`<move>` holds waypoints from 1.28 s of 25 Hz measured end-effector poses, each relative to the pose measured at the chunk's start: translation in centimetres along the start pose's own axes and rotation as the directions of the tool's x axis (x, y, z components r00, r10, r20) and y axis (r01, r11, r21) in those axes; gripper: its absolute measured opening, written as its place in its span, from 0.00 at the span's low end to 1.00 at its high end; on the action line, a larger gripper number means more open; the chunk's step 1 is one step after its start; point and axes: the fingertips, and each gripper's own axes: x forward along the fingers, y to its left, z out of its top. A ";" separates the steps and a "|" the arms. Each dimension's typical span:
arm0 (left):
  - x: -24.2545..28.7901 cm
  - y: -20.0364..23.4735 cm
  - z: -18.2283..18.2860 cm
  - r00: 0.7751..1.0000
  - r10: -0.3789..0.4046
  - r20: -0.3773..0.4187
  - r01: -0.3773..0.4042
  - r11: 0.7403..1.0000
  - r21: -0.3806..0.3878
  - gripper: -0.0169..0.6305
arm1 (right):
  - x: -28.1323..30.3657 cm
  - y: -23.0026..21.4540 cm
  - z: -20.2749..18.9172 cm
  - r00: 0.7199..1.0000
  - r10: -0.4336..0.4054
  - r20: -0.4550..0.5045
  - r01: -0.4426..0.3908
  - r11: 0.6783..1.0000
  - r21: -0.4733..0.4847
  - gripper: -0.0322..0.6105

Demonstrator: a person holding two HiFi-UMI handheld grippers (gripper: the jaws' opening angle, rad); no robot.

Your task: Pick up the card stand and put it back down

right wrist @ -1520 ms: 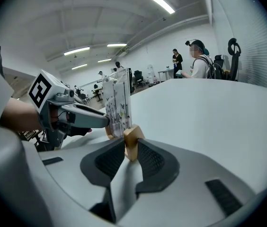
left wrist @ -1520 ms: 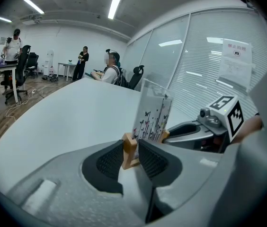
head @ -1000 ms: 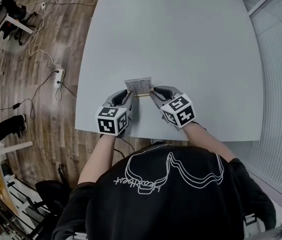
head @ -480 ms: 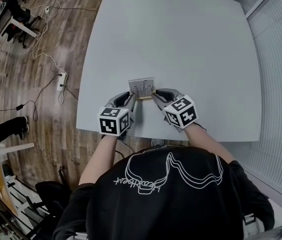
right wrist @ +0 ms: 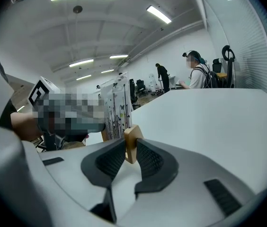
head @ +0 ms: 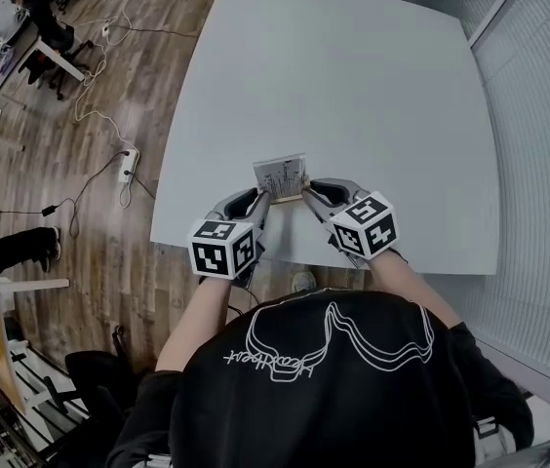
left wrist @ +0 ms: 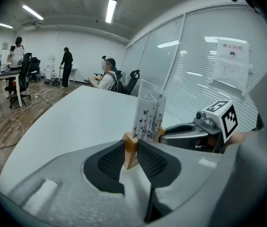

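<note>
Gripping the card stand (head: 281, 177) by its wooden base, your left claw (head: 257, 199) and right claw (head: 316, 189) hide whether it touches the desk (head: 353, 86).

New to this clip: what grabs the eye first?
A small card stand, an upright printed card in a light wooden base, stands out near the front edge of the big white table. The left gripper and right gripper each clamp one end of its base, facing each other.
</note>
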 end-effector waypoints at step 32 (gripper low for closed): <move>-8.4 -12.1 -1.2 0.994 0.035 0.103 -0.036 0.999 0.007 0.16 | -13.1 5.9 -1.2 0.995 0.079 0.065 -0.076 0.996 -0.050 0.17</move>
